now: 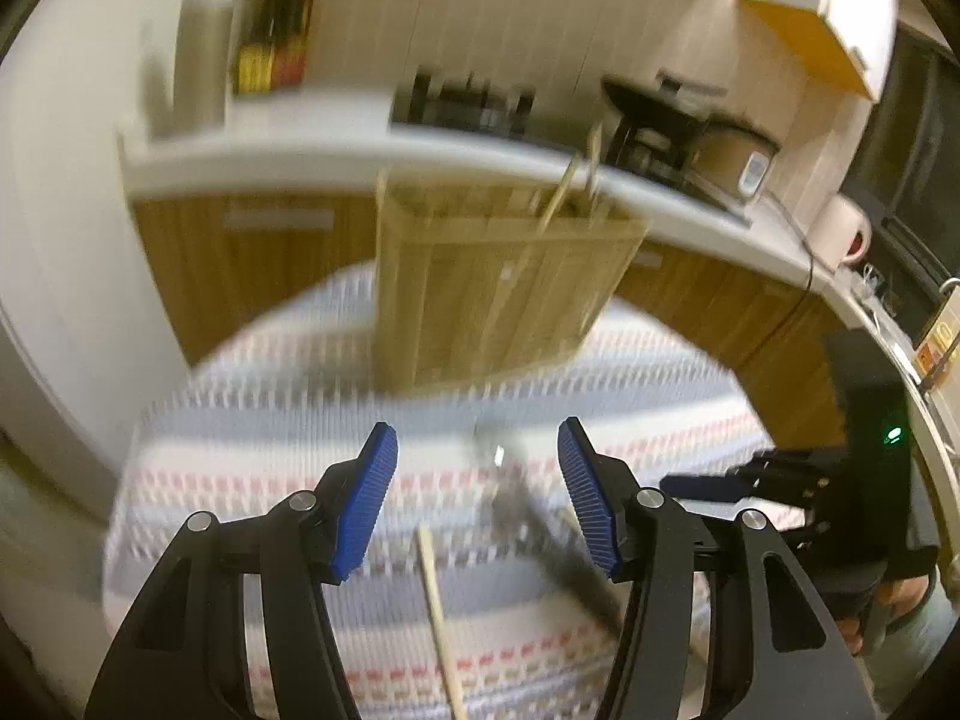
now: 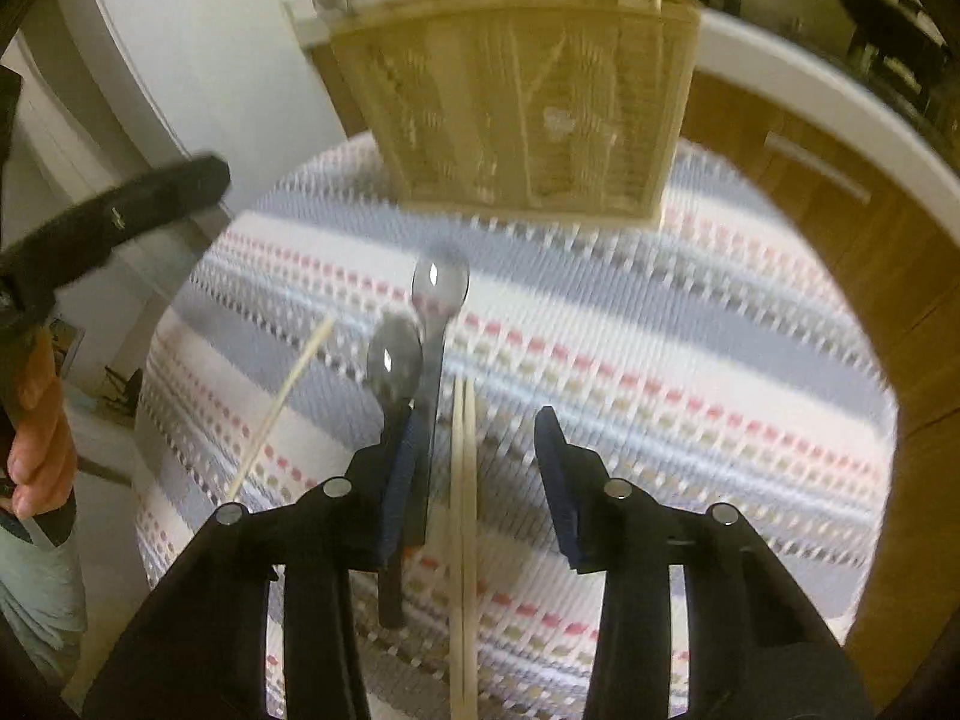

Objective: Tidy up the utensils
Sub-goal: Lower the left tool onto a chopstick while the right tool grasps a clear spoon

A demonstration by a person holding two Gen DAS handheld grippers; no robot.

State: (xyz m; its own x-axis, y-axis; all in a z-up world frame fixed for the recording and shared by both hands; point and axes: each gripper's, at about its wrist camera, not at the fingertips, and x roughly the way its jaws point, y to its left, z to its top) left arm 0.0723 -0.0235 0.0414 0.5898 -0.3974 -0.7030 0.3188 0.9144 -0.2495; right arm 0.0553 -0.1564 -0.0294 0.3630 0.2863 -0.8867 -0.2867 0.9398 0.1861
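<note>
A wooden utensil holder stands at the far side of the striped round table, with chopsticks sticking out; it shows in the right wrist view too. My left gripper is open above a metal spoon and a single chopstick. My right gripper is open and empty above a pair of chopsticks. Two metal spoons lie by its left finger. One loose chopstick lies to the left.
The striped tablecloth covers the round table. Behind it runs a white counter with wooden cabinets and appliances. The right gripper shows at the right of the left wrist view; the left one at the left of the right wrist view.
</note>
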